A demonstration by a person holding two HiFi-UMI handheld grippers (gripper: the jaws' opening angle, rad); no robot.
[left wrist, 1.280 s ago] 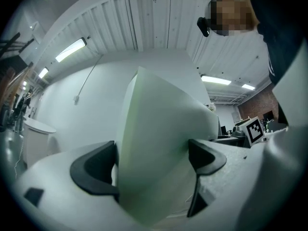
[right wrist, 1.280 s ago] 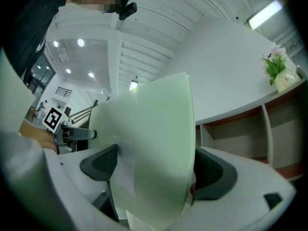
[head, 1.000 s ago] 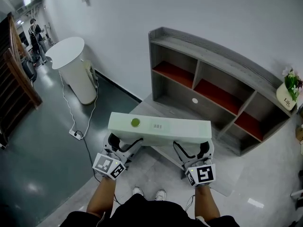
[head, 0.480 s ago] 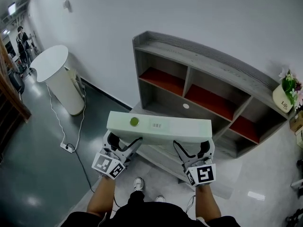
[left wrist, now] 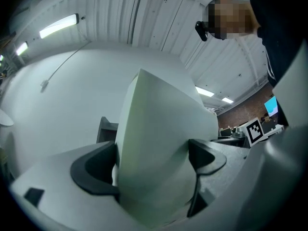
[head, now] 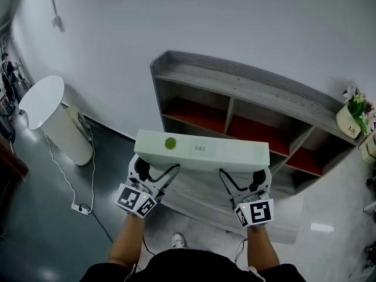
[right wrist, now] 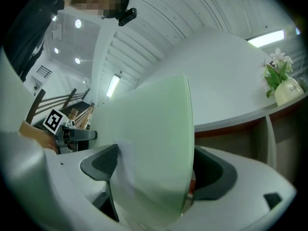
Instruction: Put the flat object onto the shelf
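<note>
Head view: a person holds a flat, pale green board (head: 202, 150) up in the air with two grippers. The left gripper (head: 155, 172) grips the near edge of the board at its left end. The right gripper (head: 242, 181) grips the near edge at its right end. The board lies level. It has a small green dot (head: 170, 143) on top near the left end, and a small label (head: 200, 149) beside the dot. The board is not on the shelf (head: 247, 86). It hangs in front of it and hides part of the shelf's lower row. The shelf is grey, stands against a white wall (head: 235, 22) and has open boxes with red floors. A pot (head: 349, 117) with flowers sits on the right end of the shelf top. Far to the left stands a round white table (head: 44, 113), and a cable (head: 64, 178) runs over the dark floor (head: 35, 216) next to it. One shoe (head: 178, 239) shows low down between the arms. In the left gripper view, both jaws press on the board (left wrist: 159, 148), one dark pad (left wrist: 94, 172) on each side. In the right gripper view, the jaws squeeze the board (right wrist: 154, 153) in the same way, and the pot (right wrist: 285, 86) shows far off at the right.
</note>
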